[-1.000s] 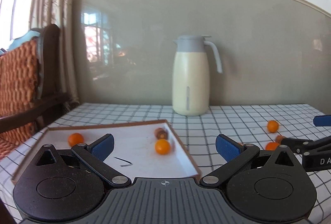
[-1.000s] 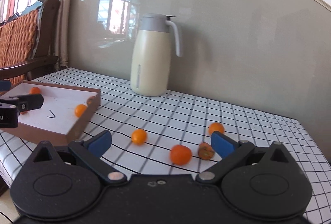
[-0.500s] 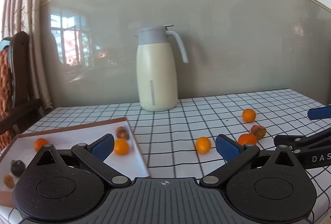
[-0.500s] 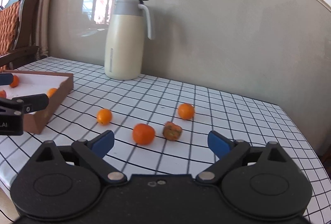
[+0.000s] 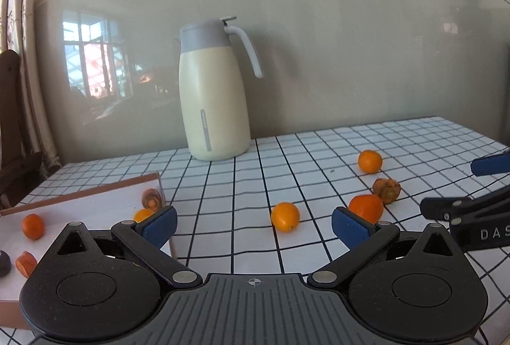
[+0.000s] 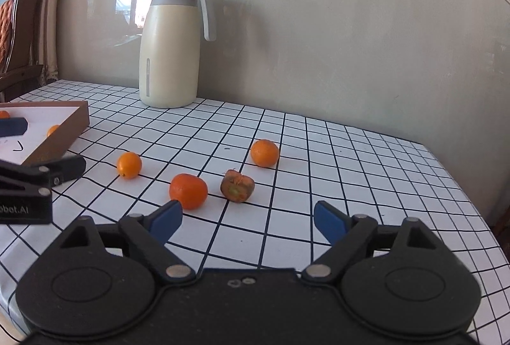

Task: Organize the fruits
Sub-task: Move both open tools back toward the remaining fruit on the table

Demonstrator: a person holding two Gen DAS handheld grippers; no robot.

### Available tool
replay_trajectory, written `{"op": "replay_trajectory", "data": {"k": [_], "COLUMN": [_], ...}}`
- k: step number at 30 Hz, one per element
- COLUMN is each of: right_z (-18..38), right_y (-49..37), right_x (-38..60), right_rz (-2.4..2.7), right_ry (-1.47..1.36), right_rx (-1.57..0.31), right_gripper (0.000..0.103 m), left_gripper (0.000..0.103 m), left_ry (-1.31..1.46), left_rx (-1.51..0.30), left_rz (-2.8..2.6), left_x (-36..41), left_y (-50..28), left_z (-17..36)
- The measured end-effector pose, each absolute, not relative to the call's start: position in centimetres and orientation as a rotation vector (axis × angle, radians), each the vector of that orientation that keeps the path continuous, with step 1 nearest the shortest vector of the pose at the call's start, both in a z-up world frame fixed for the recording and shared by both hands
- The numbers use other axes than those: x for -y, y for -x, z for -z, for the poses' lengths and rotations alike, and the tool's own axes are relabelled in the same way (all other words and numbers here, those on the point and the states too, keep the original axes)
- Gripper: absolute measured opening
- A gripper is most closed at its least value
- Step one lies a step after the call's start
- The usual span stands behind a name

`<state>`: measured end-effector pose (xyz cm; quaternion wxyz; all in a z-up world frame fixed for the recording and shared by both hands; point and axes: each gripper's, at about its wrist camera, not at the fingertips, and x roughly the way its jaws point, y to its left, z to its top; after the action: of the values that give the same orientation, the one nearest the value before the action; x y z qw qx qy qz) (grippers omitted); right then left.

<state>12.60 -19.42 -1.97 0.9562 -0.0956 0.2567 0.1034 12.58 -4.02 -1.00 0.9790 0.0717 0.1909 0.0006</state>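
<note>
Several fruits lie loose on the checked tablecloth: a small orange, a larger tangerine, a brown shrivelled fruit and a far orange. A shallow brown box at the left holds several fruits. My left gripper is open and empty, low over the table facing the small orange. My right gripper is open and empty, just short of the tangerine and brown fruit.
A cream thermos jug stands at the back by the wall. A wooden chair is at the far left. The table edge drops off at the right.
Both grippers have swung right and forward. The box has slid to the left of both views and the loose fruits now sit closer and larger. Both stay open.
</note>
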Motion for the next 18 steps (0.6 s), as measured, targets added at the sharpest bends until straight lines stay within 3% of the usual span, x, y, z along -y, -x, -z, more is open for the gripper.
{"op": "replay_trajectory", "data": {"k": [5, 8, 18], "right_z": [2.3, 2.8, 3.4], "right_y": [-13.2, -13.6, -15.0], "right_x": [19.0, 18.6, 18.5], "right_rz": [-0.225, -0.244, -0.23], "right_ry": [0.188, 0.188, 0.162], "right_rx": [-0.53, -0.554, -0.568], "right_gripper": [0.08, 0.074, 0.064], "left_gripper": [0.103, 0.089, 0.088], "left_ry": [-0.143, -0.128, -0.111], "left_rx": [-0.388, -0.416, -0.451], "left_rz": [-0.005, -0.001, 0.006], "left_x": [4.1, 4.0, 4.2], "left_y": [-13.2, -13.9, -15.4], "left_z": [1.4, 1.8, 2.9]}}
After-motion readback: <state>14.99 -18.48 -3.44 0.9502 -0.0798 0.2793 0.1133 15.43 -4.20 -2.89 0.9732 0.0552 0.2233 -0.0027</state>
